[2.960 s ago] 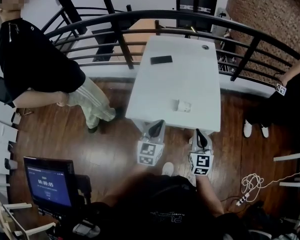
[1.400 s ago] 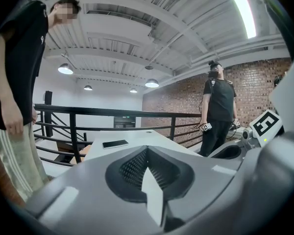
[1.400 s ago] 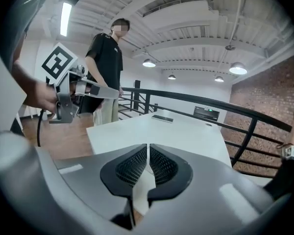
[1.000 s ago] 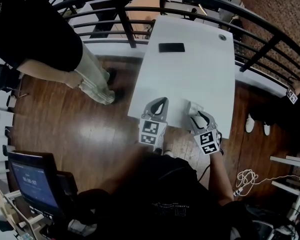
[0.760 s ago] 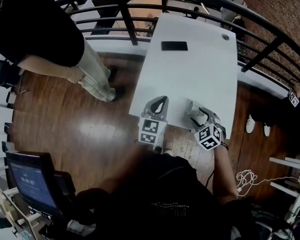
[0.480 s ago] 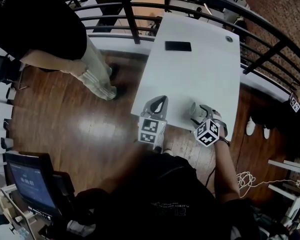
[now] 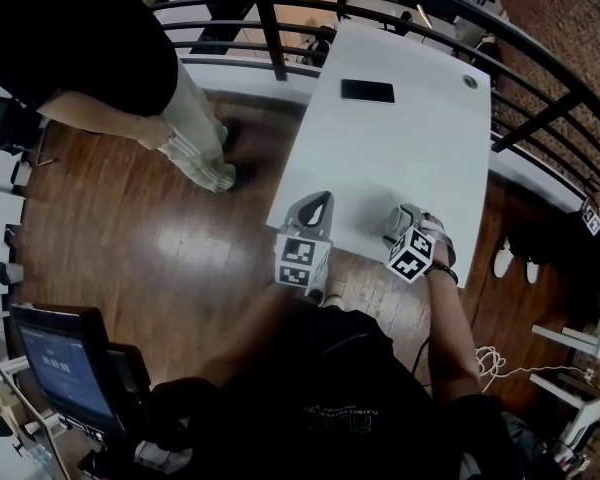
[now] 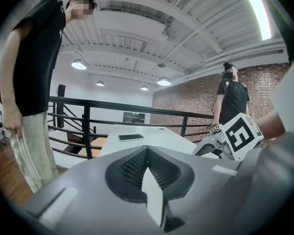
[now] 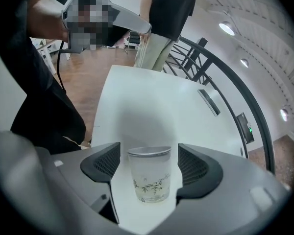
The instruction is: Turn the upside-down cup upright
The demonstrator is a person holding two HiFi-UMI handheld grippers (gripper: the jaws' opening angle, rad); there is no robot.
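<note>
Table [image 7: 400,158] is the anchor: the phone [image 7: 367,91] lies at its far end. The cup [image 9: 149,175] stands upright at its near right edge, between the right gripper's [image 7: 404,228] opening jaws and touching neither. The left gripper [image 7: 318,208] hangs over the near left corner. The railing [image 7: 280,28] runs behind the table, and a bystander [image 7: 70,48] stands to its left.

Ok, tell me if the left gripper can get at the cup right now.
Probably not: the right gripper's jaws, opening, flank the cup on both sides without pressing it, and the left gripper sits off to the side with jaws shut.
</note>
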